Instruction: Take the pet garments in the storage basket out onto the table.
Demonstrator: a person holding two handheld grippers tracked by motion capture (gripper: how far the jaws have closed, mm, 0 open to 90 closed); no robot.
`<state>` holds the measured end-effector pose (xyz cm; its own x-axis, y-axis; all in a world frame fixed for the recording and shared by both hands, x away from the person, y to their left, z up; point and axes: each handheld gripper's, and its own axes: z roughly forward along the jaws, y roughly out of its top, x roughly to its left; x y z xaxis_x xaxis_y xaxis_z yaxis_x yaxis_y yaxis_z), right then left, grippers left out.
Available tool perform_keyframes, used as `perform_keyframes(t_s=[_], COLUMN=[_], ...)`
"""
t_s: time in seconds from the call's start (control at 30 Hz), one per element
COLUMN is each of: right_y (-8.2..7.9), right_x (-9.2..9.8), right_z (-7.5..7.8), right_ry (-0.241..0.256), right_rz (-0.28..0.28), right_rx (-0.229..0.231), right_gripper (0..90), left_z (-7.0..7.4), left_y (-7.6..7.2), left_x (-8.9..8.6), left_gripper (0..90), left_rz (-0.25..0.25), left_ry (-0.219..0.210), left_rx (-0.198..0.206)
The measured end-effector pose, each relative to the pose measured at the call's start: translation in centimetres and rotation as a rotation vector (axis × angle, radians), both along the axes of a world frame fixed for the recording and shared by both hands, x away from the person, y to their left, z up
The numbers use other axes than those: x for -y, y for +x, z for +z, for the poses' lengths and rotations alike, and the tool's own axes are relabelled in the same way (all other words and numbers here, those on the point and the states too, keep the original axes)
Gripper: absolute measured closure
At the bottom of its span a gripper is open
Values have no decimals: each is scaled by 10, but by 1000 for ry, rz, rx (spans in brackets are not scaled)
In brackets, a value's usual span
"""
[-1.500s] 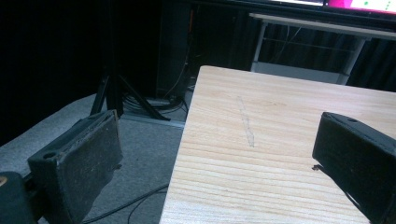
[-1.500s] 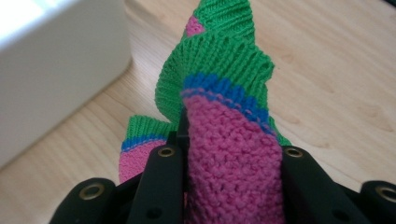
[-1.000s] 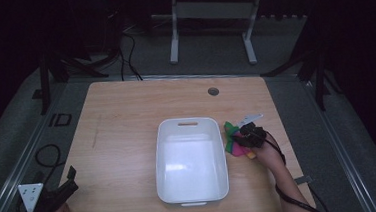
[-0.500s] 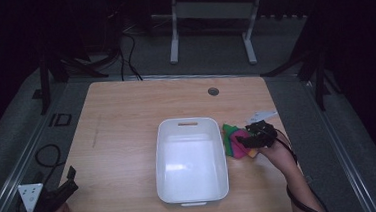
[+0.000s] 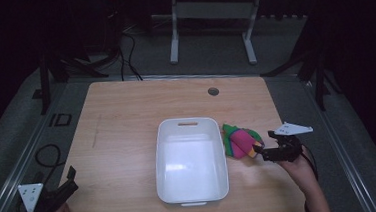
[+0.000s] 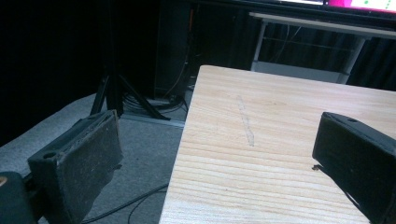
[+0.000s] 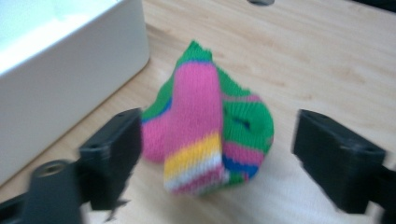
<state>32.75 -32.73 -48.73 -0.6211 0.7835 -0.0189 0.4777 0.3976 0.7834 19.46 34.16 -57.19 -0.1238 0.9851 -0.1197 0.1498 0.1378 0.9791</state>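
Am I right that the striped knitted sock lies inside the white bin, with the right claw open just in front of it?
Not quite. The sock lies on the table beside the white bin, not inside it, as the high view shows. The right claw is indeed open before it.

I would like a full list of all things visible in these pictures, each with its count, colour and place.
table: one, light wood, centre of the room.
bin: one, white, empty, middle of the table.
sock bundle: one, pink, green, yellow and blue stripes, on the table just right of the bin.
grommet: one, grey, far edge of the table.
metal stand: one, white, on the floor beyond the table.
left gripper: one, black, open, at the near left corner.
right gripper: one, black, open, jaws facing the sock bundle.
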Motion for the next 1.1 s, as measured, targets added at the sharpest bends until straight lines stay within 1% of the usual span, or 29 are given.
perform_keyframes(t_s=[0.03, 0.13, 0.17, 0.23, 0.27, 0.3, 0.37, 0.43, 0.47, 0.5, 0.53, 0.57, 0.63, 0.67, 0.7, 0.77, 0.8, 0.87, 0.93, 1.0, 1.03, 1.1], right_y=[-3, -14, -17, -23, -26, -29, -33, -37, -40, -40, -43, -49, -54, -55, -55, -59, -60, -63, -65, -66, -67, -68], right_x=[3, 15, 17, 25, 27, 31, 36, 42, 44, 44, 46, 52, 56, 58, 58, 61, 62, 64, 65, 67, 68, 70], right_z=[-2, -13, -16, -25, -28, -33, -39, -44, -45, -45, -47, -51, -52, -53, -53, -55, -56, -59, -60, -62, -63, -65], right_ry=[2, 64, 68, 101, 109, 102, 83, 86, 74, 74, 70, 89, 100, 102, 102, 121, 118, 135, 149, 160, 171, 191], right_rz=[-3, -24, -39, -85, -102, -132, -184, -230, -257, -257, -283, -337, -367, -380, -380, -400, -401, -410, -415, -427, -432, -437], right_rx=[9, 42, 54, 87, 99, 119, 135, 144, 153, 153, 168, 186, 199, 202, 202, 208, 212, 220, 227, 245, 247, 250], right_gripper=[127, 111, 111, 111, 111, 111, 111, 111, 111, 111, 111, 112, 112, 113, 113, 113, 113, 113, 113, 114, 114, 114], left_z=[0, 0, 0, 0, 0, 0, 0, 0, 0, 0, 0, 0, 0, 0, 0, 0, 0, 0, 0, 0, 0, 0], left_y=[0, 0, 0, 0, 0, 0, 0, 0, 0, 0, 0, 0, 0, 0, 0, 0, 0, 0, 0, 0, -1, 0], left_x=[0, 0, 0, 0, 0, 0, 0, 0, 0, 0, 0, 0, 0, 0, 0, 0, 0, 0, -1, -2, -2, 0], left_gripper=[18, 18, 18, 18, 18, 18, 18, 18, 18, 18, 18, 18, 18, 18, 18, 18, 18, 18, 18, 18, 18, 18], left_rz=[-1, -1, 0, -1, -1, -2, -2, -2, -2, -2, -2, -1, -1, 0, 0, 0, 0, -3, -6, 3, 5, 0], left_ry=[0, 0, 0, -1, -1, -1, -1, -1, -1, -1, -1, 3, 4, 4, 4, 4, 4, 4, -5, -18, -16, 3], left_rx=[0, 1, 1, 1, 1, 1, 1, 1, 1, 1, 1, 1, 0, 0, 0, 1, 1, -1, -3, 5, 10, 5])
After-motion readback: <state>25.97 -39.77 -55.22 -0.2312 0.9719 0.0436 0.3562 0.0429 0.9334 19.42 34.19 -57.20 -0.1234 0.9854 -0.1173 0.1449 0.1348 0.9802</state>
